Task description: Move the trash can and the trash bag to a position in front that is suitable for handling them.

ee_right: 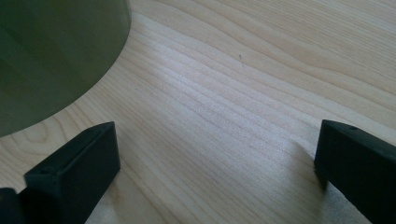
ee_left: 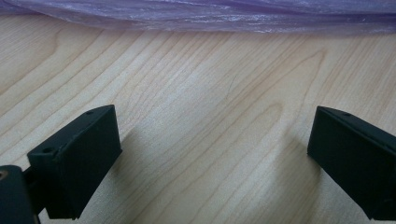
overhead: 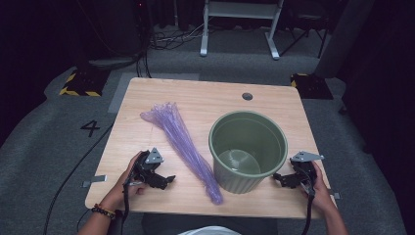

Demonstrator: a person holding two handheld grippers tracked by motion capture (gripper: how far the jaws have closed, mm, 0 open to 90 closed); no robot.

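Both grippers rest low on the wooden table (overhead: 274, 100), jaws spread wide, gripping nothing.

The left gripper (overhead: 169, 179) sits just beside the twisted purple plastic bag (overhead: 183, 142); the right gripper (overhead: 277, 176) faces the green ribbed bucket (overhead: 248, 150), standing upright between them.
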